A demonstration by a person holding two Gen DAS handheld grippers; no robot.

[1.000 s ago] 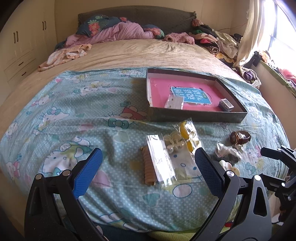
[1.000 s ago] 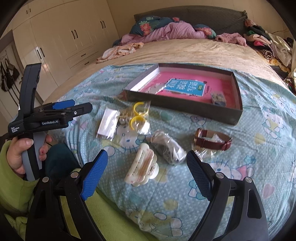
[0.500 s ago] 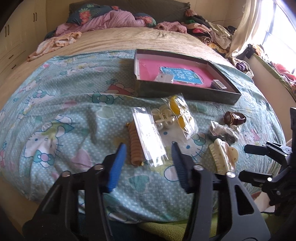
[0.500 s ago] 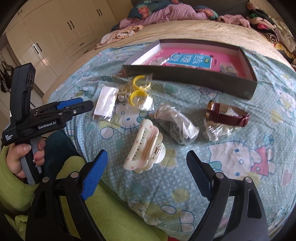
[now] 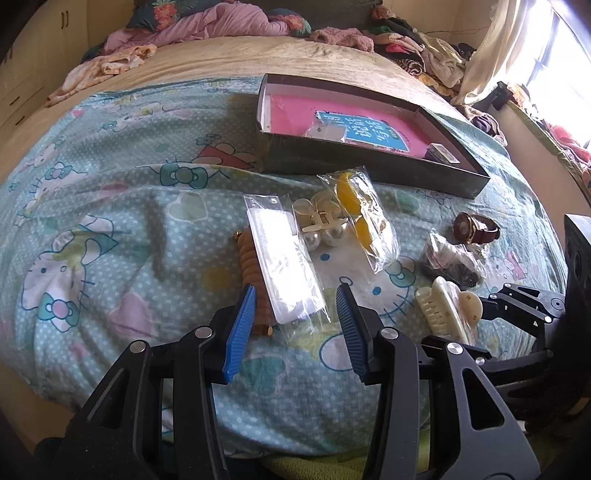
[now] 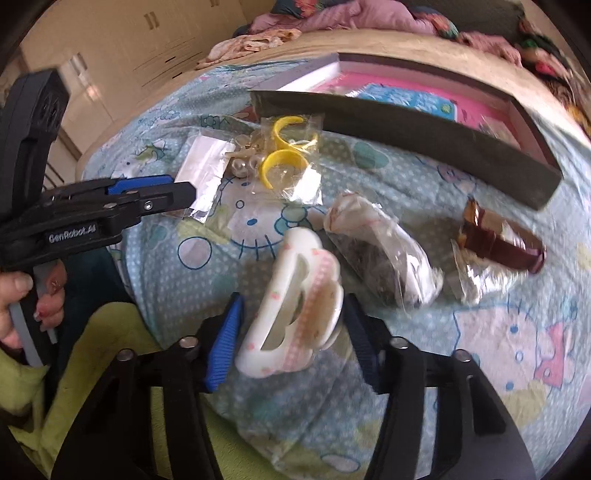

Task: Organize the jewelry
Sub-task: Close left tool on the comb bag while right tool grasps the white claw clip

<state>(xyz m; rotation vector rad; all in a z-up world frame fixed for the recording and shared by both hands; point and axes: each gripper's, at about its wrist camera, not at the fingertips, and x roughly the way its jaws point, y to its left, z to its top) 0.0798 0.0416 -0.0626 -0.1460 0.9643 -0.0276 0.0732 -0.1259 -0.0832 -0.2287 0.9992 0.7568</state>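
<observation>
Jewelry lies on a cartoon-print sheet in front of a dark box [image 5: 369,166] with a pink floor. My left gripper [image 5: 295,328] hovers low with its jaws narrowed but open. The near end of a clear plastic bag [image 5: 284,258] and an orange coil hair tie [image 5: 255,273] lie between the pads, unpressed. My right gripper [image 6: 291,332] is closing on a white and pink claw hair clip [image 6: 321,280], and its pads meet the clip's sides. Bagged yellow rings [image 5: 362,218], a pearl clip [image 5: 323,225], a dark bagged item [image 5: 450,262] and a brown watch [image 5: 474,229] lie nearby.
Inside the box are a blue card [image 5: 373,129], a small bag and a small case. Heaped clothes [image 5: 207,26] cover the far end of the bed. A wardrobe [image 6: 122,62] stands to the left. A hand [image 6: 22,295] in a green sleeve holds the left gripper [image 6: 177,188].
Both grippers sank toward the bed. The left jaws narrowed from wide apart around the clear bag's end. The right jaws, wide half a second ago, closed in on the claw hair clip.
</observation>
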